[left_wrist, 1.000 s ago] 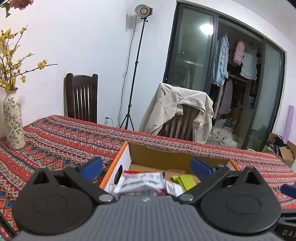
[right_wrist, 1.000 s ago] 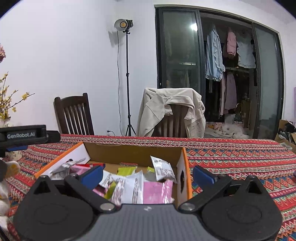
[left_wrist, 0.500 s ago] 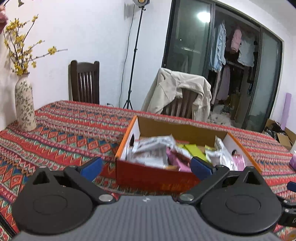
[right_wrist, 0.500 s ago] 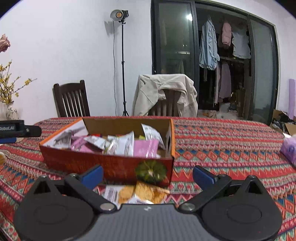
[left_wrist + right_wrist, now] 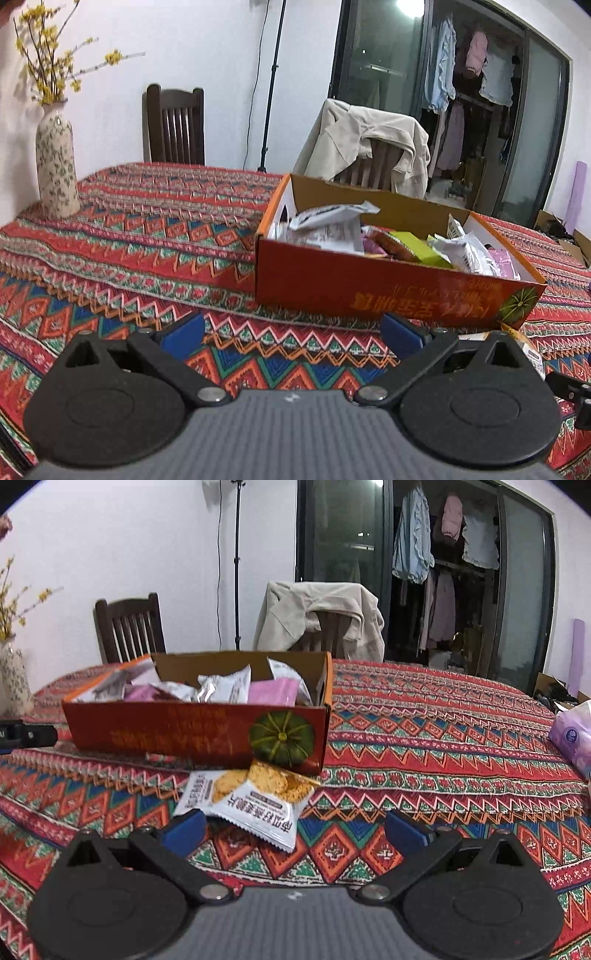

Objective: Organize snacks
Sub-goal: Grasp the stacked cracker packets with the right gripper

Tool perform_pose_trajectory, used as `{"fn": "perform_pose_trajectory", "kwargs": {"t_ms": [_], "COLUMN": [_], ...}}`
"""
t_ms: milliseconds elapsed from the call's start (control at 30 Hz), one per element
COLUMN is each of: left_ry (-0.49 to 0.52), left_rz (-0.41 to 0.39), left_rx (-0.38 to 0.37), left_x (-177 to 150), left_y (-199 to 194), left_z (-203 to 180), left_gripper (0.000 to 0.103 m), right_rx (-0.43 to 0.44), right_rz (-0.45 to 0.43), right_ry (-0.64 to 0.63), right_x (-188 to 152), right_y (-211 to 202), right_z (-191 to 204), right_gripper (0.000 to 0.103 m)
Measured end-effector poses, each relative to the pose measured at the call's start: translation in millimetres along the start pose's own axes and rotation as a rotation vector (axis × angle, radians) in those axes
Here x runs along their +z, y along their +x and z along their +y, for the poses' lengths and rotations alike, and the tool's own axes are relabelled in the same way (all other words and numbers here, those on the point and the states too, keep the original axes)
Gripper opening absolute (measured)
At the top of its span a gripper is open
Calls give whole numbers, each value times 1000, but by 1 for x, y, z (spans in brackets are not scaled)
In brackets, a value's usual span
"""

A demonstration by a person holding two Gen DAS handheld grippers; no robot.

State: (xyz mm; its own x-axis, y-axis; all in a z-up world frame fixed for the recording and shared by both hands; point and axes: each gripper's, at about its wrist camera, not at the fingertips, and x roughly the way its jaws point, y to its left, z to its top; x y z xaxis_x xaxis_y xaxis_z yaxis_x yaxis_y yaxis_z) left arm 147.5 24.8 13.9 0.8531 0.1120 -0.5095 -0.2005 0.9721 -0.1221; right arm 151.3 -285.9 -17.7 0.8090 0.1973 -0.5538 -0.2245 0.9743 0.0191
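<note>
An orange cardboard box [image 5: 369,291] [image 5: 166,734] full of snack packets stands on the patterned tablecloth. Two cracker packets [image 5: 255,801] lie on the cloth against the box's front right corner. My right gripper [image 5: 293,829] is open and empty, low over the cloth just in front of these packets. My left gripper [image 5: 291,334] is open and empty, in front of the box's left half. An edge of one packet [image 5: 528,347] shows at the right in the left wrist view.
A flowered vase [image 5: 55,162] with yellow blossoms stands at the table's far left. A purple tissue pack [image 5: 572,734] lies at the right edge. Two chairs, one with a beige jacket [image 5: 317,616], stand behind the table. A lamp stand [image 5: 236,565] is by the wall.
Both grippers have pulled back from above the box and dropped low to the table. The box front and the cracker packets have come into view.
</note>
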Motion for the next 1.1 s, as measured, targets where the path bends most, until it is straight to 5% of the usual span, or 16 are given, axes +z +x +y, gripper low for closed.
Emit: {"fn": "perform_pose_trajectory", "kwargs": {"t_ms": [500, 667, 833, 1100], "left_ry": [-96, -99, -105, -107], "left_rz": [64, 74, 85, 92], "left_rx": [-34, -37, -37, -30], "left_x": [-3, -4, -4, -5], "left_y": [12, 14, 16, 19], "left_z": [20, 20, 21, 21], "left_gripper": [103, 103, 103, 103], "right_rx": [-10, 27, 79, 85], "right_rz": [117, 138, 124, 95], "right_ry": [35, 73, 86, 75], "right_x": [35, 29, 26, 25], "right_y": [58, 68, 64, 53], "right_z": [11, 4, 4, 5], "right_gripper": [98, 84, 55, 44]}}
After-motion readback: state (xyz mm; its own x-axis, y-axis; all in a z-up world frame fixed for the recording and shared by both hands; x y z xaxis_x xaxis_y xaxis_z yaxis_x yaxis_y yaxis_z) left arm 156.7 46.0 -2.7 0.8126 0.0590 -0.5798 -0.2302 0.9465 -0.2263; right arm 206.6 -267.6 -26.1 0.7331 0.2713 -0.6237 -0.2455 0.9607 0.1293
